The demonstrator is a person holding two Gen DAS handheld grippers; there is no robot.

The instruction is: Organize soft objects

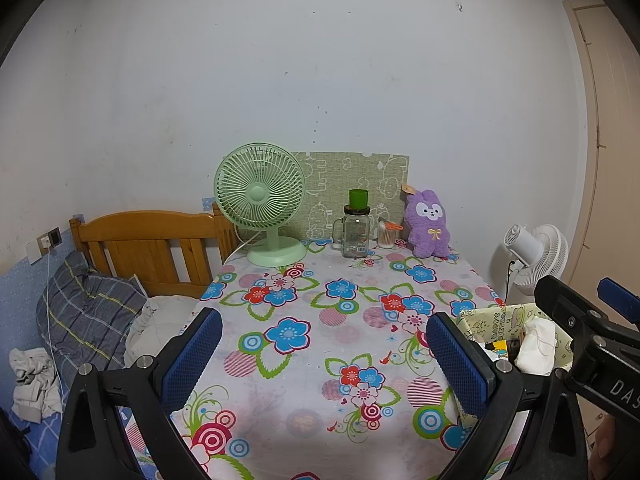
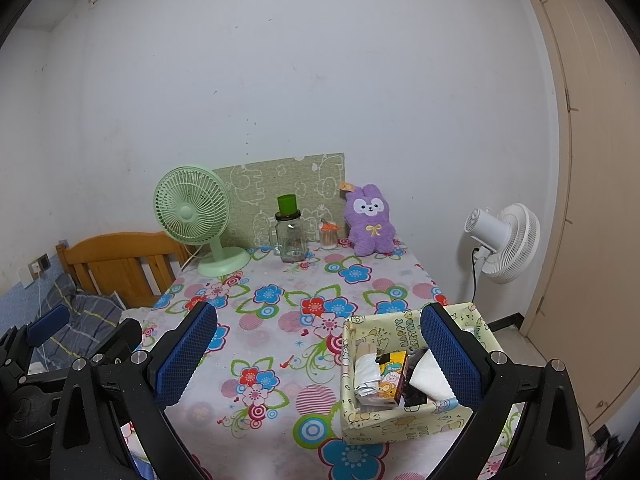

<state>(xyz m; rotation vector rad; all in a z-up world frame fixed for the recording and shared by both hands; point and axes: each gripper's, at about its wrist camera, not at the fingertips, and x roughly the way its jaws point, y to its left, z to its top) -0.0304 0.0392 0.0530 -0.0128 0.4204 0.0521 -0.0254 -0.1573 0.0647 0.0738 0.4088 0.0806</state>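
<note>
A: Where is the soft toy right now?

B: The purple plush rabbit (image 1: 427,224) sits upright at the far end of the counter (image 1: 320,320), leaning against the wall, with a tan tag by its ear. Just left of it is a small jar of cotton swabs (image 1: 387,236), then a glass mug jar (image 1: 356,236) with a green cup (image 1: 358,198) on its lid, and a green desk fan (image 1: 260,200) at the far left corner.

A: And the tools?

B: The left tool (image 1: 324,360) hovers over the near part of the flowered cloth with its blue pads spread wide, nothing between them. The right tool (image 2: 320,356) is also spread wide and holds nothing; its right pad (image 2: 450,356) stands in front of the yellow cartoon-print box (image 2: 400,420).

A: What is in that box?

B: White cloth or tissue (image 2: 430,378), a crumpled white bag (image 2: 366,368), a yellow printed packet (image 2: 394,376) and something black I can't identify. The box sits on the near right part of the counter, well apart from the rabbit.

A: Anything around the counter?

B: A wooden bed headboard (image 1: 152,248) and a plaid pillow (image 1: 88,312) to the left, a white standing fan (image 2: 502,242) to the right, and a green patterned mat (image 1: 352,184) propped on the wall behind the jars.
</note>
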